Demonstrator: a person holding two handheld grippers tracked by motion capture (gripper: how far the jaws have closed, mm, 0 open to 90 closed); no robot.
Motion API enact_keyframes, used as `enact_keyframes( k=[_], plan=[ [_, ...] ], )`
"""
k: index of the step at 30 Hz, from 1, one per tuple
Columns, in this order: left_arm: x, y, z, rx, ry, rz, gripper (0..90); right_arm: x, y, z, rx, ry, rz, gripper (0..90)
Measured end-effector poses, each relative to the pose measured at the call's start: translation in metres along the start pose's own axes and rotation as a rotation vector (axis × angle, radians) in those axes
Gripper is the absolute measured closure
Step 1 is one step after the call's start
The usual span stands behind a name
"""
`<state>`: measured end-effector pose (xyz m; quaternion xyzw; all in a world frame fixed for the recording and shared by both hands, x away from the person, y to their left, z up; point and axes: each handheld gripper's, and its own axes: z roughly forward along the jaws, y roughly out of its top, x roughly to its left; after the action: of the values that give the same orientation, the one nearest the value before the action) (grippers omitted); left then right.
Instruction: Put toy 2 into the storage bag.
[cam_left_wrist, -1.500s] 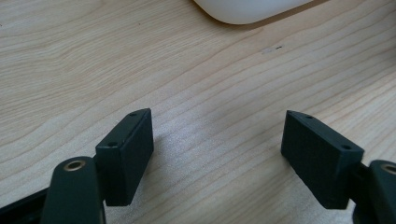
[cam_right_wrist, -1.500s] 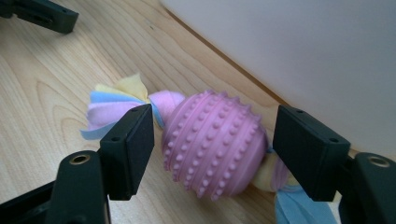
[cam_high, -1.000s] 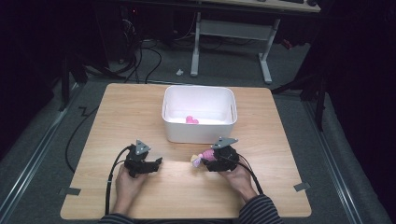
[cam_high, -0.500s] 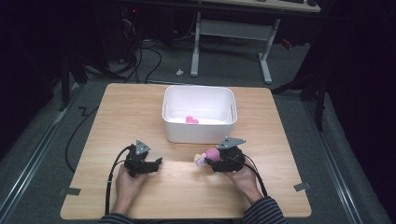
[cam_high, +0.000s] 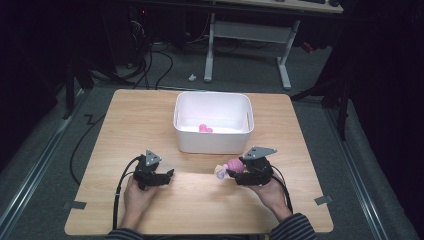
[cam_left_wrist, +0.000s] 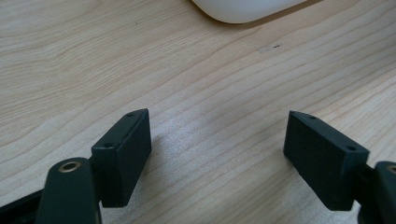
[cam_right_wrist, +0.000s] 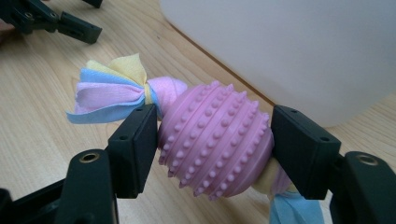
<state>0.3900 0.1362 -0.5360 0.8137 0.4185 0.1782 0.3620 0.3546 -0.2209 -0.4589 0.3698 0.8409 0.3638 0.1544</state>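
Moved: right tongs (cam_high: 235, 172) have carried the pink nubbed ball toy (cam_high: 231, 166) up and toward 2 o'clock.
Grip: clamped on the ball.
Left tongs (cam_high: 169, 175): apart, empty, just been widening.
Room: white bin (cam_high: 212, 142) just beyond at 12; open worktop (cam_high: 200, 200) at 9.
Axis: fabric tails point 9 and 3.

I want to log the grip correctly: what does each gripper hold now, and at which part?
The right gripper holds the pink studded toy by its ball-shaped middle, fabric tassels free at both ends. The left gripper holds nothing.

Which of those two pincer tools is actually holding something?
The right gripper: its jaws clamp a pink studded ball toy with cloth tails. The left gripper gapes open over bare wooden table.
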Motion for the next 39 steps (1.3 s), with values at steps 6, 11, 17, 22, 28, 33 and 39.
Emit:
enact_keyframes(
  k=[6, 11, 17, 22, 28, 33, 39],
  plan=[
    [0.0, 0.0, 0.0, 0.001, -0.002, 0.002, 22.0, -0.004, 0.001, -0.015, -0.014, -0.015, 0.01, 34.0],
    [0.0, 0.0, 0.001, 0.005, 0.001, -0.001, 20.1, -0.007, 0.005, -0.029, -0.04, -0.021, 0.018, 34.0],
    [0.0, 0.0, 0.001, 0.007, -0.002, 0.0, 18.7, -0.015, 0.012, -0.045, -0.068, -0.023, 0.035, 34.0],
    [0.0, 0.001, 0.001, 0.007, -0.001, 0.003, 18.3, -0.016, 0.016, -0.05, -0.072, -0.026, 0.038, 34.0],
    [0.0, 0.001, 0.001, 0.008, 0.0, 0.001, 17.5, -0.022, 0.024, -0.056, -0.093, -0.015, 0.058, 34.0],
    [0.0, 0.001, 0.001, 0.008, 0.0, 0.0, 17.5, -0.025, 0.032, -0.063, -0.111, -0.013, 0.06, 34.0],
    [0.0, 0.001, 0.001, 0.009, 0.001, 0.0, 17.6, -0.027, 0.042, -0.069, -0.133, -0.013, 0.056, 34.0]
  ],
)
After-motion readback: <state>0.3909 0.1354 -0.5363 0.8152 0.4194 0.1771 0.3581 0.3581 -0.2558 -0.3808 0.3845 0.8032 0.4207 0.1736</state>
